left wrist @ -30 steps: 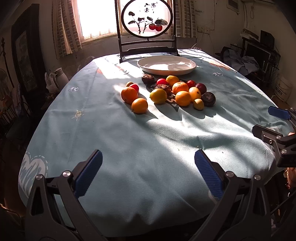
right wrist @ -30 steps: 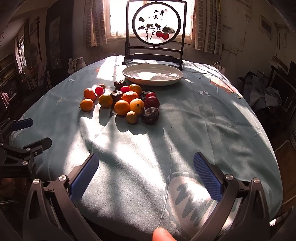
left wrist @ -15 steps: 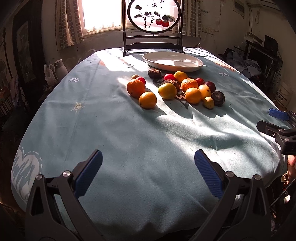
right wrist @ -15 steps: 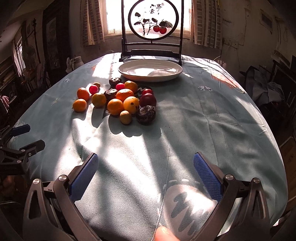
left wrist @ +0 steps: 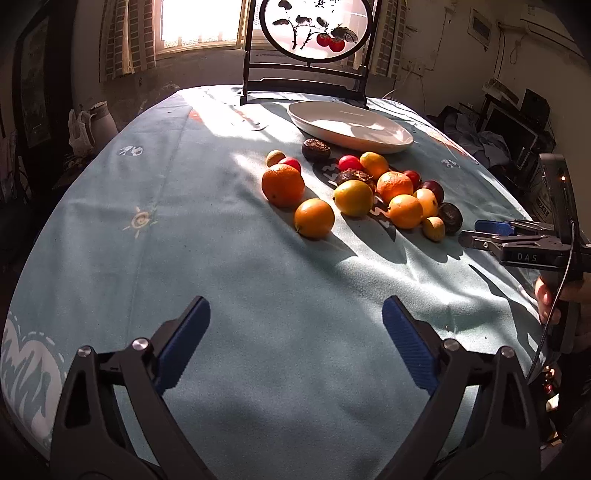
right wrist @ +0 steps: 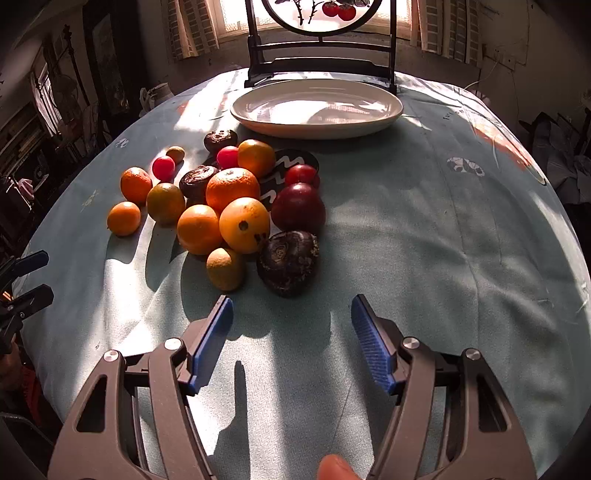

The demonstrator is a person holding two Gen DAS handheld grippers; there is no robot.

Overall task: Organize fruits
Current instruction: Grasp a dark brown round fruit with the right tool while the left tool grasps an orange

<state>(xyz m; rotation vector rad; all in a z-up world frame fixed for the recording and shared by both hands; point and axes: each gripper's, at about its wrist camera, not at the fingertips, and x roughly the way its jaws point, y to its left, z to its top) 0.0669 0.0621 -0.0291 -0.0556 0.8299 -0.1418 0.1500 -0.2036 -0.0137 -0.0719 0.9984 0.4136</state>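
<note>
So far nothing has been sorted: every fruit lies loose on the pale blue-green tablecloth, and the white oval ceramic plate behind the pile holds nothing.

Going left to right in the right wrist view, the left gripper shows at the edge, well apart from the pile, its blue-padded jaws spread and holding nothing. Next come the small bright orange and the rounder orange behind it, a greenish-yellow citrus, two small red tomato-like fruits, then the tight cluster of a large ribbed orange and a spotted yellow-orange fruit, with a small tan lemon-shaped fruit in front. At the right end sit a dark red plum and a wrinkled dark brown fruit.

The right gripper hangs just short of that wrinkled fruit, jaws apart and empty, not touching it. It looks like the first pick is being lined up, so the whole task remains: I'd judge each fruit is meant to be carried to the plate.

The cloth is soft and creased, barred with sunlight and long shadows. Behind the plate stands a dark wooden frame with a round painted panel; curtained windows glow beyond, and cluttered furniture lines the dim room.
</note>
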